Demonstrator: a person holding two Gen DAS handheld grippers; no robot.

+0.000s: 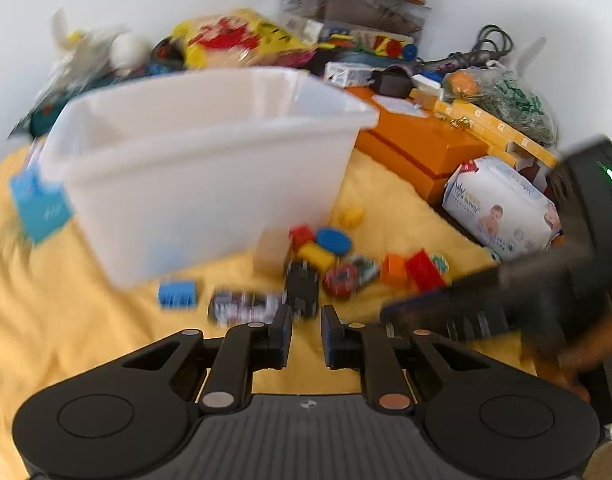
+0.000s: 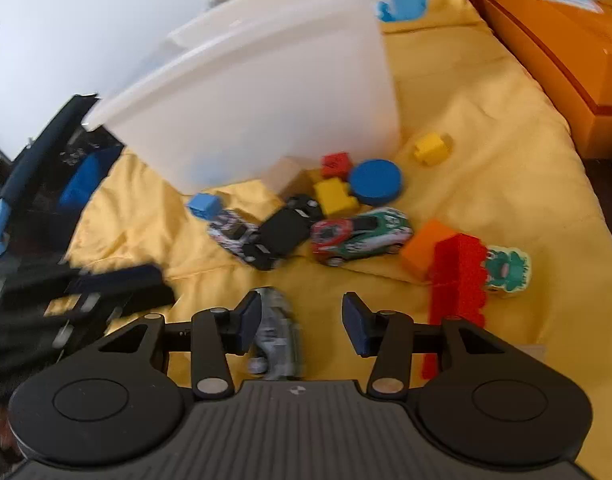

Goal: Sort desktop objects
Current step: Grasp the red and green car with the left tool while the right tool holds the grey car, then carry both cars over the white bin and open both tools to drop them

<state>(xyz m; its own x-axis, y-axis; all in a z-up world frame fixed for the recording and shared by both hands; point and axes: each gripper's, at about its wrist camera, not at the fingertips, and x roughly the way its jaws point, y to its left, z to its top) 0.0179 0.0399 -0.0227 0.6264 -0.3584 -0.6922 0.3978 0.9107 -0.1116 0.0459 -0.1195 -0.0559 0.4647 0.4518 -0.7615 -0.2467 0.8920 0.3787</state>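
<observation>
White plastic bin (image 2: 265, 92): on yellow cloth (image 2: 486, 152), at 11 o'clock in the right wrist view. Toy cars and blocks: scattered at its foot, black car (image 2: 281, 232) centre. Right gripper (image 2: 301, 322): fingers apart around a grey toy car (image 2: 277, 332). Left gripper (image 1: 306, 334): fingers narrowly apart, holding nothing.

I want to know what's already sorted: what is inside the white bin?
The white bin has frosted walls; only a blurry blue patch shows through near its bottom. Neither view looks over the rim, so the rest of its contents cannot be seen.
</observation>
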